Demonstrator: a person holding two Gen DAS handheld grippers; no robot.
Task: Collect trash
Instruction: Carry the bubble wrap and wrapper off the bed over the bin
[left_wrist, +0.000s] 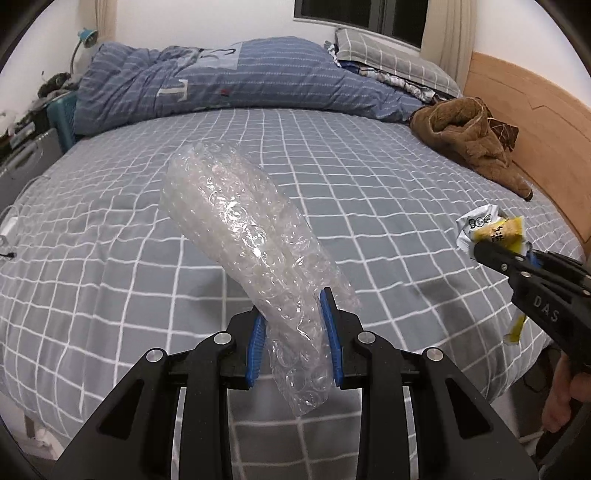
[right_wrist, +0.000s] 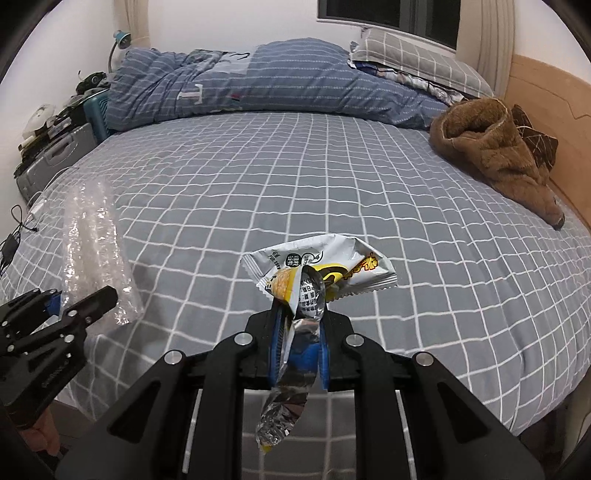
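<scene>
The left gripper (left_wrist: 295, 332) is clamped on a roll of clear bubble wrap (left_wrist: 243, 236), its blue pads pressing both sides, the roll lifted above the bed (left_wrist: 110, 258). The right gripper (right_wrist: 297, 328) is closed tight on a crumpled white and yellow snack wrapper (right_wrist: 317, 269), whose foil tail hangs below the jaws, also held over the grid-patterned bed.

A quilt (left_wrist: 229, 81) lies behind, a garment (left_wrist: 472, 144) right, on the bed (left_wrist: 369, 192).
</scene>
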